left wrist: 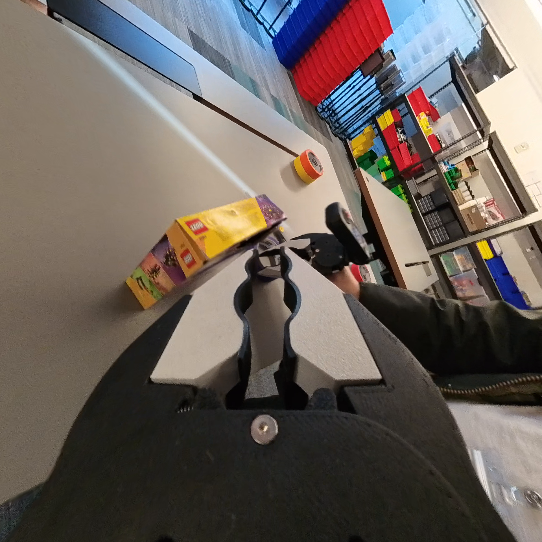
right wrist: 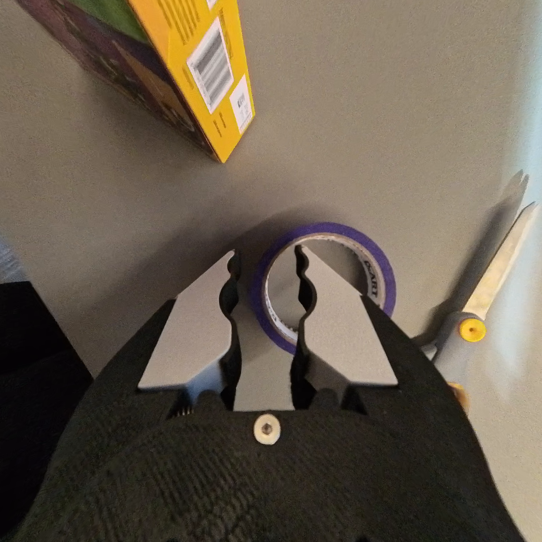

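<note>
Right wrist view: jaws astride purple tape roll (right wrist: pixel 324 286)

1. Your right gripper (right wrist: pixel 267 252) straddles the purple tape roll (right wrist: pixel 378 255); its near rim sits behind the right finger.
2. Scissors (right wrist: pixel 495 264): handles are hidden behind the gripper body, and the blade tips are blurred.
3. Yellow box (right wrist: pixel 205 73): cut off by the top edge, print smeared.
4. In the left wrist view, your left gripper (left wrist: pixel 268 250) covers most of the tape roll, so contact with the box there is unreadable.
5. Shelf bins (left wrist: pixel 396 146) are too small to identify.
</note>
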The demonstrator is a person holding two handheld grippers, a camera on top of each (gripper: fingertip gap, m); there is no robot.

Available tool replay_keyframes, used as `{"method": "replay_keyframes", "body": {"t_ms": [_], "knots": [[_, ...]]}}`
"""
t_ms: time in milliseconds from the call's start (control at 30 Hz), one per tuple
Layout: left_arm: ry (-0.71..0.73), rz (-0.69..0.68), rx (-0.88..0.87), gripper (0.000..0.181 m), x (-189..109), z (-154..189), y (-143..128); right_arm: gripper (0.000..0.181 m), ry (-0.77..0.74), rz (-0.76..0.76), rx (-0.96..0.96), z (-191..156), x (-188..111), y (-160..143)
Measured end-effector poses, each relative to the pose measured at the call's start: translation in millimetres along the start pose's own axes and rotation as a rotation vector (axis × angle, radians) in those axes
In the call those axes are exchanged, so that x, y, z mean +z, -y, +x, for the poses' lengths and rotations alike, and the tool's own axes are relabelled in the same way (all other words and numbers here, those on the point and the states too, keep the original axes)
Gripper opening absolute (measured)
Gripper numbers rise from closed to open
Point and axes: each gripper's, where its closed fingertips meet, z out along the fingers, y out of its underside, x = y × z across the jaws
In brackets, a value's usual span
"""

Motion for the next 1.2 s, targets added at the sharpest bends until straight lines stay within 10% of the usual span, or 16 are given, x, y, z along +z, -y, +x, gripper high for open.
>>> {"method": "replay_keyframes", "body": {"t_ms": [233, 400, 500, 667, 867, 933, 1200], "knots": [[-0.004, -0.011, -0.035, 0.010, -33, 28, -46, 0.009, 0.163, -0.070, 0.020, -23, -15, -7], [-0.177, 0.052, -0.045, 0.021, -42, 78, -38, 0.008, 0.951, 0.590, 0.101, -87, -225, 92], [-0.511, 0.112, -0.123, 0.034, -31, 150, -20, 0.008, 1.407, 0.934, 0.053, -95, -362, 112], [-0.975, 0.106, -0.331, 0.054, -4, 260, 5, 0.008, 1.727, 1.206, -0.156, -113, -455, 116], [-1.193, 0.116, -0.374, 0.047, -1, 322, 20, 0.009, 1.654, 1.162, -0.320, -148, -448, 119], [-1.100, 0.133, -0.313, 0.024, 6, 316, 19, 0.009, 1.644, 1.145, -0.313, -153, -444, 119], [-0.701, 0.089, 0.288, 0.021, -15, 275, 20, 0.046, 1.542, 0.823, -0.078, -155, -432, 145]]}}
